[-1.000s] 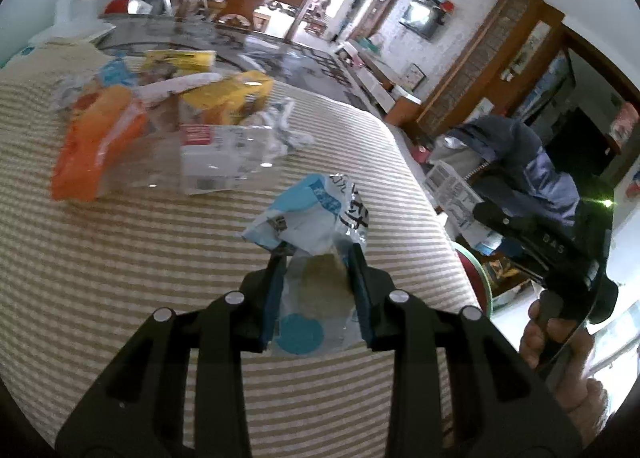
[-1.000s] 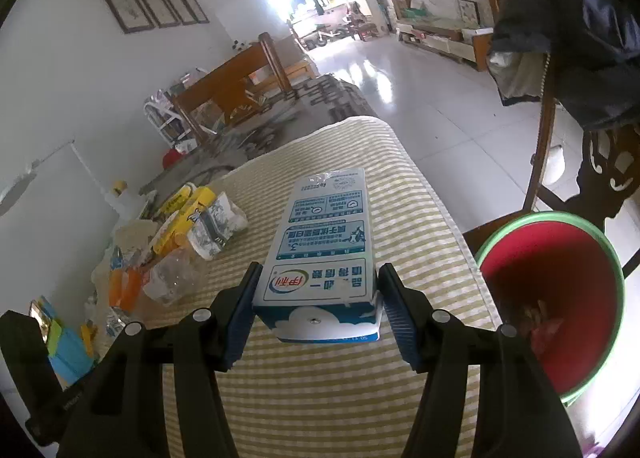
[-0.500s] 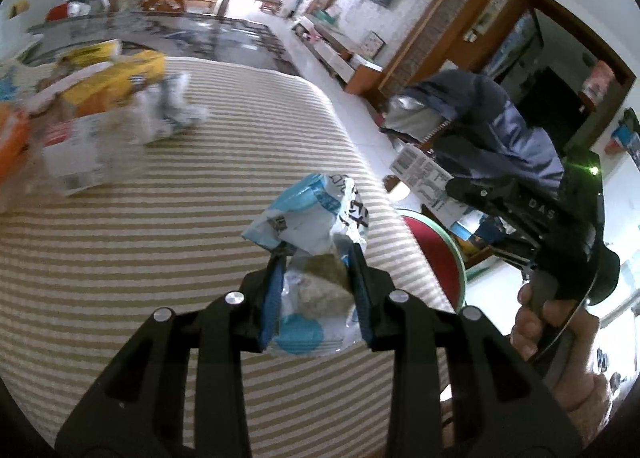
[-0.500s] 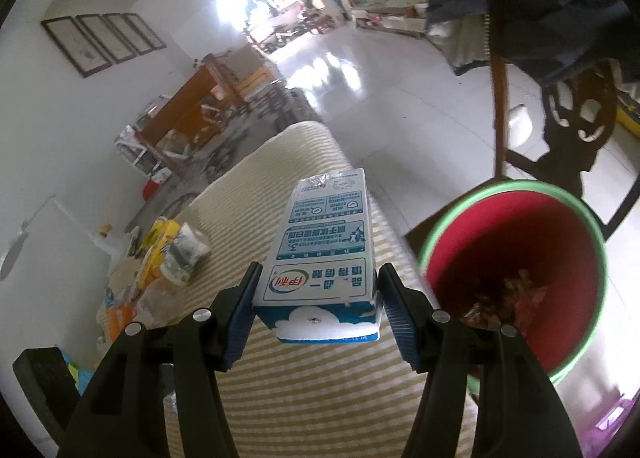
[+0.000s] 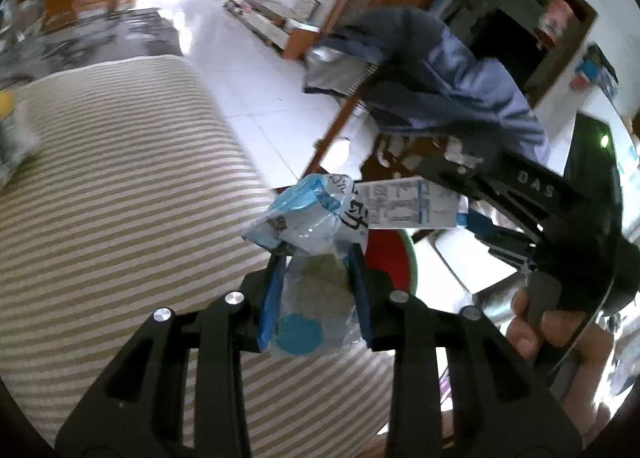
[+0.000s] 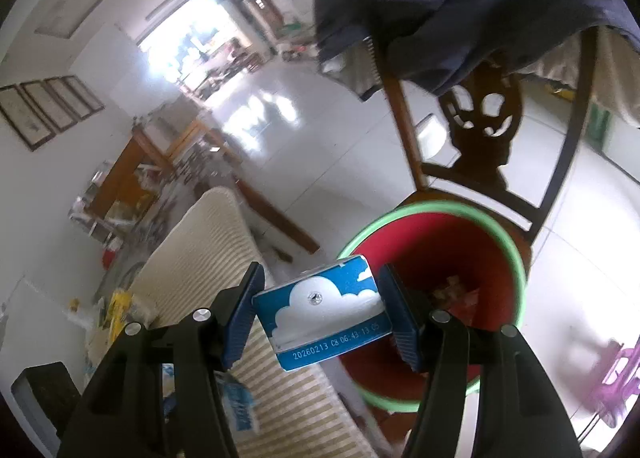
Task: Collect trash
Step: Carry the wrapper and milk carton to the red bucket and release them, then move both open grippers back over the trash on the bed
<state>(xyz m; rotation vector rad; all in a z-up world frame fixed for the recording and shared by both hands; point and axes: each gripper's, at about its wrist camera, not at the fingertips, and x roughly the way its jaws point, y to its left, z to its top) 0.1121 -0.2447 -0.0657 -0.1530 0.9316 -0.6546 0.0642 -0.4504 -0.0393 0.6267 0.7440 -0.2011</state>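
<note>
The left gripper [image 5: 316,258] clamps a crumpled wrapper [image 5: 308,217]. The right gripper [image 6: 320,298] clamps a milk carton [image 6: 324,310]. Only the right wrist view shows litter inside the red bin [image 6: 500,258].

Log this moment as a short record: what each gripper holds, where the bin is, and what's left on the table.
left gripper: shut on a crumpled blue-and-clear wrapper
right gripper: shut on a blue-and-white milk carton
bin: red inside, green rim, on the floor past the table edge, some trash already in it
carton position: in front of the bin's near rim
table: striped cloth; more trash at its far end
</note>
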